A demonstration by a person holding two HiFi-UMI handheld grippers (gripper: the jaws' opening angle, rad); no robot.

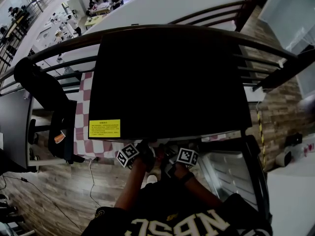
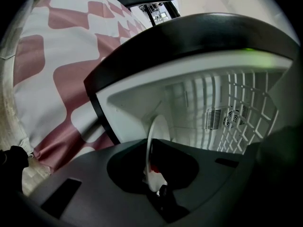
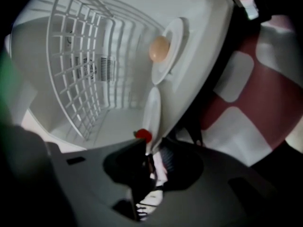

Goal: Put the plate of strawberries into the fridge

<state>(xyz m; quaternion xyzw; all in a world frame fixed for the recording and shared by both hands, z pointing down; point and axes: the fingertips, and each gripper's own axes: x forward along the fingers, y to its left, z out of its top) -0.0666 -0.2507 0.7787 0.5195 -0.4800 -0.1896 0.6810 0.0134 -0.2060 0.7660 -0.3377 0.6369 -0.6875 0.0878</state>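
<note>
The white plate (image 2: 154,141) shows edge-on in the left gripper view, with a red strawberry (image 2: 152,167) on it. My left gripper (image 2: 159,187) is shut on its near rim, at the mouth of the open fridge (image 2: 199,103). In the right gripper view the same plate (image 3: 152,110) reaches into the white fridge interior, a strawberry (image 3: 143,135) at its edge. My right gripper (image 3: 154,161) stands open, the rim between its jaws with a gap at the ribbed pad (image 3: 169,159). In the head view only the two marker cubes (image 1: 129,155) (image 1: 187,156) show; the fridge's black top (image 1: 167,82) hides the jaws and the plate.
Inside the fridge sit a white wire shelf (image 3: 80,65) and a second white plate (image 3: 171,44) with a pale orange ball (image 3: 159,48). The fridge door (image 1: 231,176) stands open at my right. A red-and-white checked cloth (image 2: 57,65) lies beside the fridge. Railings (image 1: 59,68) run behind it.
</note>
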